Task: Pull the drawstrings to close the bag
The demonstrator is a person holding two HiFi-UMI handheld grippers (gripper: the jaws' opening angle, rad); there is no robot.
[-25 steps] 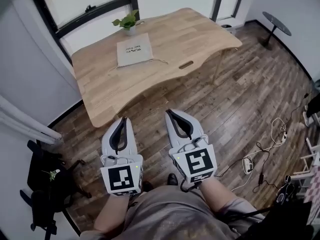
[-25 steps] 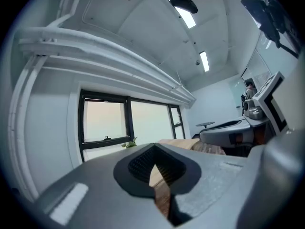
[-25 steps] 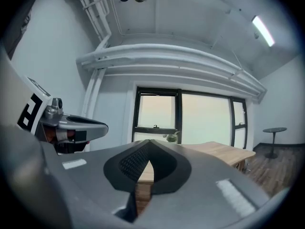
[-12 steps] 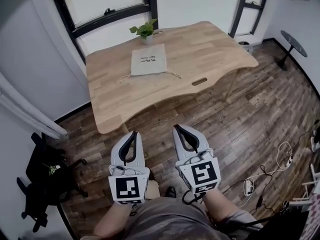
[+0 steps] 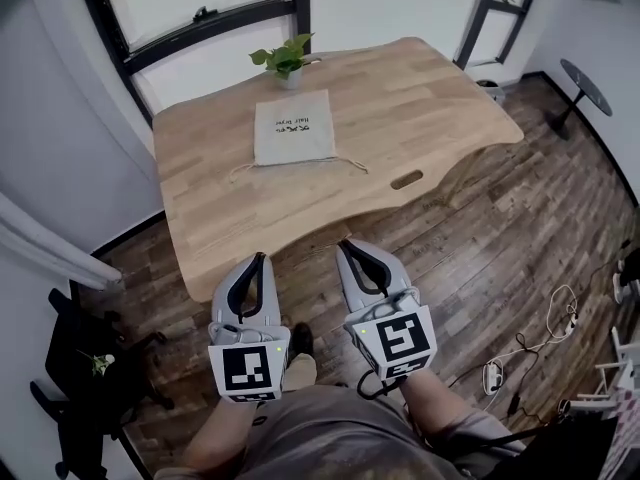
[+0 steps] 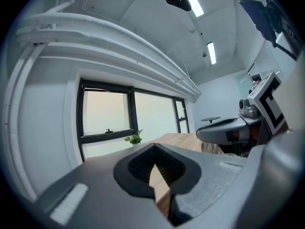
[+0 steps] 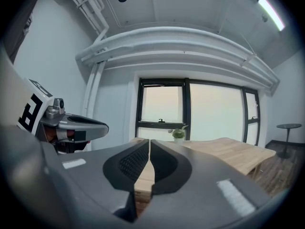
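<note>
A beige drawstring bag (image 5: 293,128) lies flat on the wooden table (image 5: 430,98), its mouth toward me. One cord trails to the left (image 5: 238,171) and one to the right (image 5: 350,163). Both grippers hang in front of the table's near edge, well short of the bag. My left gripper (image 5: 259,259) is shut and empty, and its tips meet in the left gripper view (image 6: 153,150). My right gripper (image 5: 346,244) has just been opening: a thin slit runs between its pads (image 7: 149,141), and nothing is in it.
A small potted plant (image 5: 285,60) stands at the table's far edge behind the bag, under the window. A black chair (image 5: 90,368) is on the floor to my left. Cables (image 5: 520,348) lie at the right, and a round side table (image 5: 590,83) stands far right.
The table and bag have come nearer and sit lower in the head view. Both grippers have moved forward together toward the table's front edge.
</note>
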